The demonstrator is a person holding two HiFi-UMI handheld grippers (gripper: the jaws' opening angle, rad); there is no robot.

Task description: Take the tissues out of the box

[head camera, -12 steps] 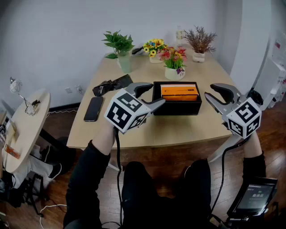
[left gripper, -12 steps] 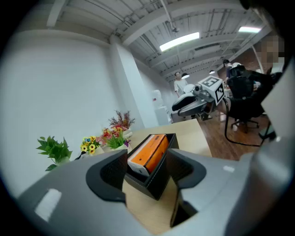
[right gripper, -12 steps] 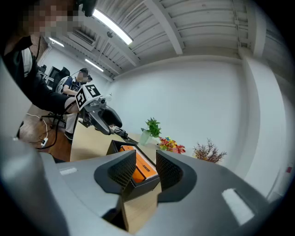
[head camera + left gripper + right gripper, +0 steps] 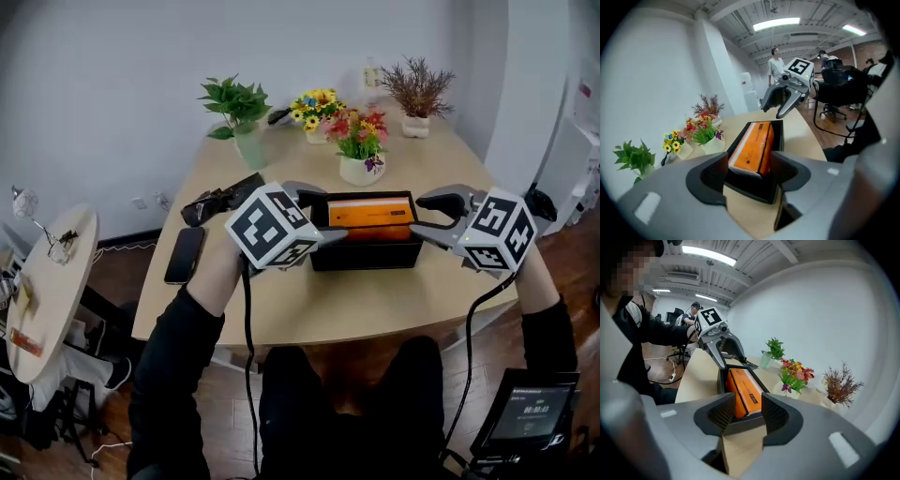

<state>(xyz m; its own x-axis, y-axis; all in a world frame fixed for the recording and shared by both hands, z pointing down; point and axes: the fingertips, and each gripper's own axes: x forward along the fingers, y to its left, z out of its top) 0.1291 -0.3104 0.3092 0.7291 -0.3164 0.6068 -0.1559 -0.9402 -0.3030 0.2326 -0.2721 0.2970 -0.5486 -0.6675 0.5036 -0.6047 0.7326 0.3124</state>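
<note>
An orange tissue pack [image 4: 372,214] lies in an open black box [image 4: 366,253] in the middle of the wooden table [image 4: 309,309]. My left gripper [image 4: 323,217] is open at the box's left end, one finger on each side of that end. My right gripper [image 4: 419,217] is open at the right end in the same way. In the left gripper view the orange pack [image 4: 752,147] and the black box [image 4: 779,136] show beyond my open left gripper [image 4: 749,171], with the right gripper [image 4: 785,96] behind. The right gripper view shows the pack [image 4: 745,390] past my open right gripper [image 4: 749,411]. No pad presses on anything.
Behind the box stand a pot of red flowers [image 4: 361,150], a yellow bouquet [image 4: 314,108], a green plant [image 4: 239,117] and a dried-plant pot [image 4: 415,94]. A phone [image 4: 185,254] and a black object [image 4: 220,198] lie at the table's left. A round side table [image 4: 47,281] stands farther left.
Both grippers have come in toward the box: the left up to its left end, the right up and leftward to its right end. The head camera has shifted slightly.
</note>
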